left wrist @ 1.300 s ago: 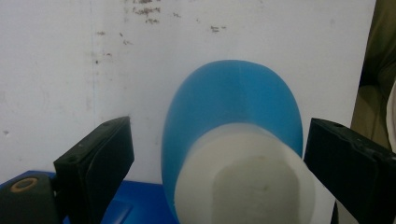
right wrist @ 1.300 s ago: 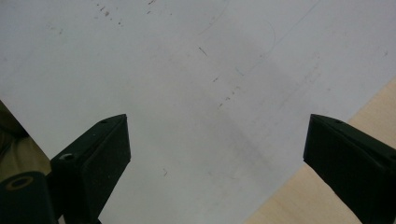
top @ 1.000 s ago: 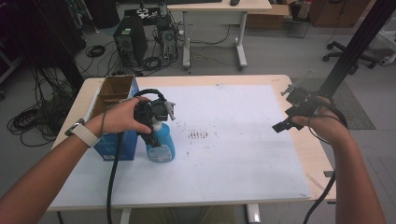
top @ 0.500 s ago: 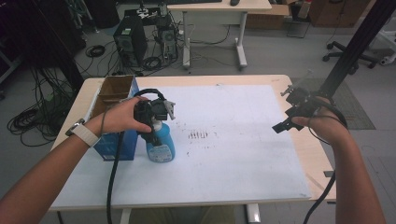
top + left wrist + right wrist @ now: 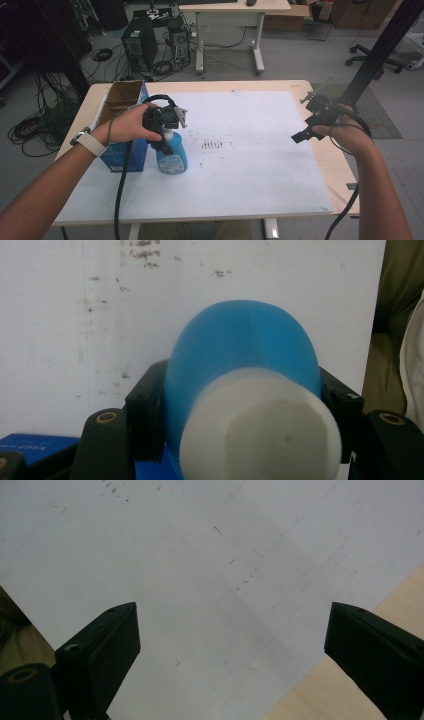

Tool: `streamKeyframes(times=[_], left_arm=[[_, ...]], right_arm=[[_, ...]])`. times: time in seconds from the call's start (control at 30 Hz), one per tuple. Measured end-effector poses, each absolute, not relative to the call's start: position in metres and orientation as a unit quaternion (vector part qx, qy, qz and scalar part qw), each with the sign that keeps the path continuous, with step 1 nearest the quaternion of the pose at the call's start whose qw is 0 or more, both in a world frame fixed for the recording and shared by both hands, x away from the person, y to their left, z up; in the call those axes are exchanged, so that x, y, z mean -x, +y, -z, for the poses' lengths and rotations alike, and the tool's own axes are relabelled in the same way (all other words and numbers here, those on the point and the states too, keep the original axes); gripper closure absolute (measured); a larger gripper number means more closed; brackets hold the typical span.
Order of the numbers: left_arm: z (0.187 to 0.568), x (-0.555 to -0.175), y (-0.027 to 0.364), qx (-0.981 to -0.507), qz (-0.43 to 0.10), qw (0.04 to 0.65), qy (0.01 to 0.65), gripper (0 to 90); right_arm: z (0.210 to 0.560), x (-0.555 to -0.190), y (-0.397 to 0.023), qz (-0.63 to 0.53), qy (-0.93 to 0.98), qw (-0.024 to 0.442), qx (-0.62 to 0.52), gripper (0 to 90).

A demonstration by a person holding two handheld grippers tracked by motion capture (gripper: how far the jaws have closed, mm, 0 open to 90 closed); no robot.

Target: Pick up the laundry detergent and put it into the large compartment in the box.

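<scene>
Left gripper clamps the blue bottle beside a blue box. Right gripper hangs spread wide, well apart over the white sheet.

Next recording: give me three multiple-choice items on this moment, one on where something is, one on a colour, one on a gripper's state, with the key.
1. Where does the cardboard box stand?
A. at the table's right edge
B. at the table's left side, beside the bottle
C. on the floor

2. What colour is the bottle body?
A. blue
B. red
C. green

3. How is the right gripper?
A. shut on the bottle
B. shut on a cable
C. open, holding nothing

Key: 1 B, the high view shows the box at the left of the table next to the bottle. 2 A, the left gripper view shows a blue body under a white cap. 3 C, the right gripper view shows its jaws spread wide over the white sheet, while the left gripper clamps the bottle.
</scene>
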State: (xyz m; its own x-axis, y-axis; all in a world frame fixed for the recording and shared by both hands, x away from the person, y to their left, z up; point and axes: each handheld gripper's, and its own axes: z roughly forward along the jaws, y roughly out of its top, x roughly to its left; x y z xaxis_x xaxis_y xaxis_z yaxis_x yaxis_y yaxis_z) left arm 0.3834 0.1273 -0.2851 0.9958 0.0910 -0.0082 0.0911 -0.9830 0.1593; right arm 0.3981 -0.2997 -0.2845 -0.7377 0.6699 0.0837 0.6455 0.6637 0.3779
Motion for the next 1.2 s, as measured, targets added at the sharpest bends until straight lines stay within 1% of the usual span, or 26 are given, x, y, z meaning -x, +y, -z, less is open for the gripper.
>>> streamKeyframes(times=[0.13, 0.23, 0.9, 1.2], left_arm=[[0.2844, -0.3838, 0.1265, -0.996, -0.006, 0.076, 0.039, 36.8], [0.2849, -0.3826, 0.127, -0.996, -0.004, 0.08, 0.048, 36.9], [0.2841, -0.3835, 0.1267, -0.995, 0.0, 0.08, 0.058, 37.2], [0.2776, -0.3811, 0.1259, -0.995, 0.005, 0.079, 0.068, 37.2]], right_arm=[[0.2848, -0.3982, -0.2987, -0.196, 0.912, 0.031, -0.36, 7.9], [0.2851, -0.3986, -0.2982, -0.195, 0.912, 0.031, -0.359, 7.9], [0.2857, -0.3987, -0.2982, -0.197, 0.912, 0.029, -0.358, 8.3], [0.2856, -0.3972, -0.2995, -0.199, 0.912, 0.03, -0.358, 8.3]])
